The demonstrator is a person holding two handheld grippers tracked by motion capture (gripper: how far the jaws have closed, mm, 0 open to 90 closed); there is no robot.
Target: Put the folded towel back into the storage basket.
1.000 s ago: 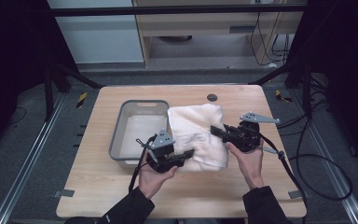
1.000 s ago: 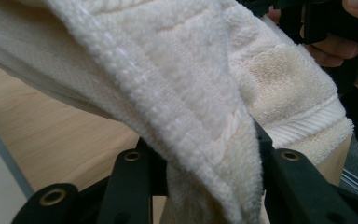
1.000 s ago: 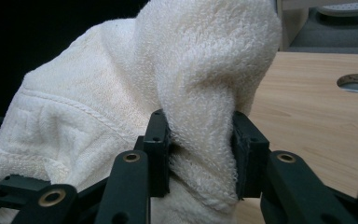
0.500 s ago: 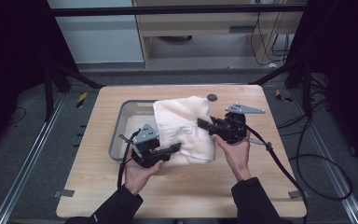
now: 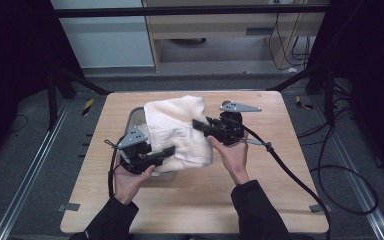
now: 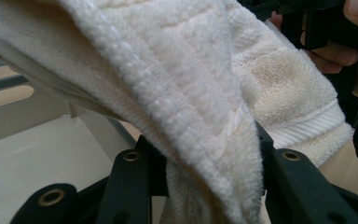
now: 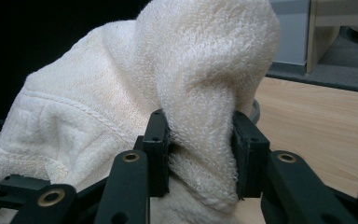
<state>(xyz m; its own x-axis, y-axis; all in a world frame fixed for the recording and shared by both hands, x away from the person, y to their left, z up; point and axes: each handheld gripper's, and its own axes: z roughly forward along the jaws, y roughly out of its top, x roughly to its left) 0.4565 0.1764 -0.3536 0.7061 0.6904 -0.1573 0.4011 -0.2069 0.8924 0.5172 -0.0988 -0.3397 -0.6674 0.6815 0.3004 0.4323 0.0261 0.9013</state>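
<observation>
A cream towel (image 5: 177,130) hung between the two grippers above the wooden table (image 5: 280,200), lifted clear of the board and draped over the grey bin (image 5: 136,116), which sat left of centre; only the bin's far-left corner and a strip of its near wall showed past the cloth. The left gripper (image 5: 169,151), in the person's left hand (image 5: 130,175), had its jaws pinched on the towel's near-left edge; in the left gripper view the hemmed border (image 6: 205,135) ran down between the black jaws, with the bin's pale inside (image 6: 42,154) below. The right gripper (image 5: 198,123), in the right hand (image 5: 235,155), clamped the towel's right side; in the right gripper view a thick fold (image 7: 205,140) was squeezed between both pads.
</observation>
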